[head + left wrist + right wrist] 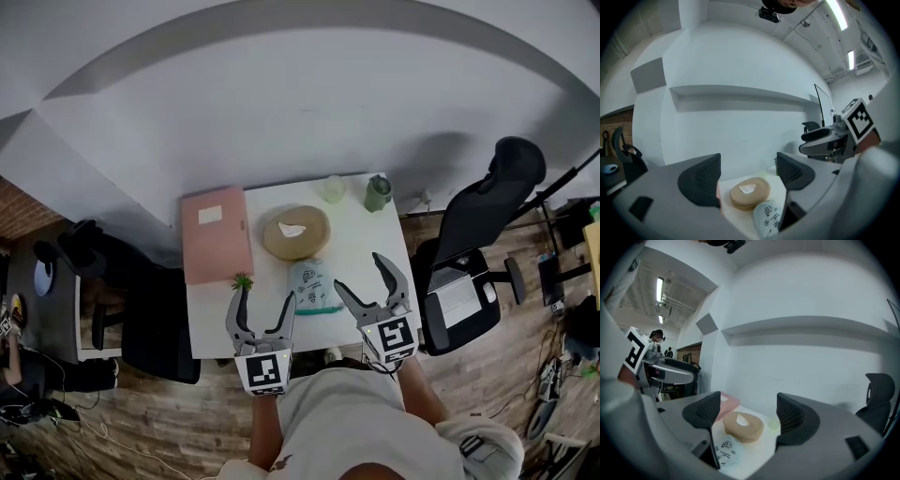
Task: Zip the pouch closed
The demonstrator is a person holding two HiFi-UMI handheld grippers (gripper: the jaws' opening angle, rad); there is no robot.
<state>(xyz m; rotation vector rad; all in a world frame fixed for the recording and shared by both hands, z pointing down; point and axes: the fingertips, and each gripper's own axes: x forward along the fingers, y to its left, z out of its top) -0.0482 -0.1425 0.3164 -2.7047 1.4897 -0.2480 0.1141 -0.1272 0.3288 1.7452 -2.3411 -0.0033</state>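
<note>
Bright, even light fills all three views. It comes from ceiling tubes [836, 14] high above the bench [361, 230], and they glare white in both gripper views. The bench top is nearly washed out. Right of the bench, a chair [473, 220] throws a soft grey shadow on the wall [309, 103] behind the bench. Straight lines bow strongly away from the bench, and the gripper views darken to black at their corners. The left tongs [747, 180] and right tongs [745, 416], close to the lens, look soft.
</note>
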